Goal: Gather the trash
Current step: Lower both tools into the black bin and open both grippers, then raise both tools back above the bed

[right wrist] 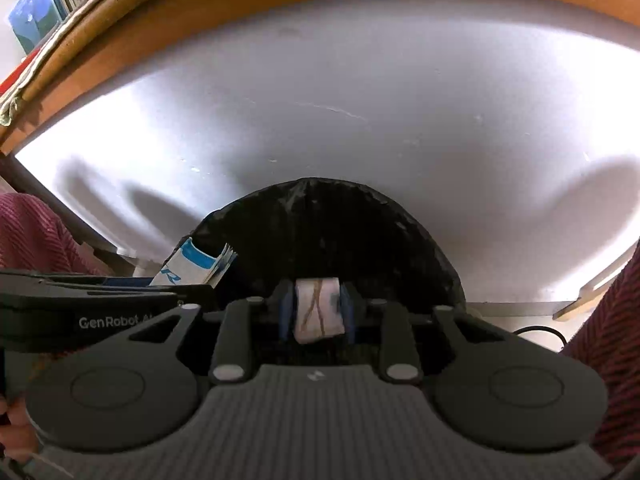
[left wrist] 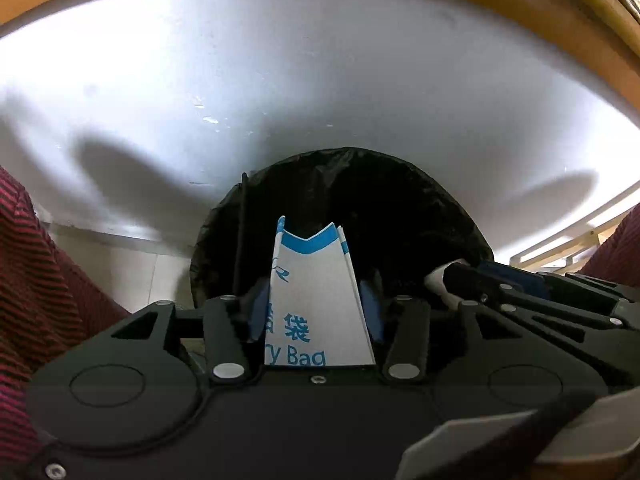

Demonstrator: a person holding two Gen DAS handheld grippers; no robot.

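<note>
Left gripper (left wrist: 316, 300) jaws around one paper bag (left wrist: 316, 304); right gripper (right wrist: 317, 312) around one wrapper (right wrist: 318, 310); grip uncertain; one bin (right wrist: 340, 232).

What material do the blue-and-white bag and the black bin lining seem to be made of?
The blue-and-white bag looks like matte paper: it keeps sharp folds and printed text. The black bin lining seems thin plastic film, wrinkled with faint glossy glints.
</note>
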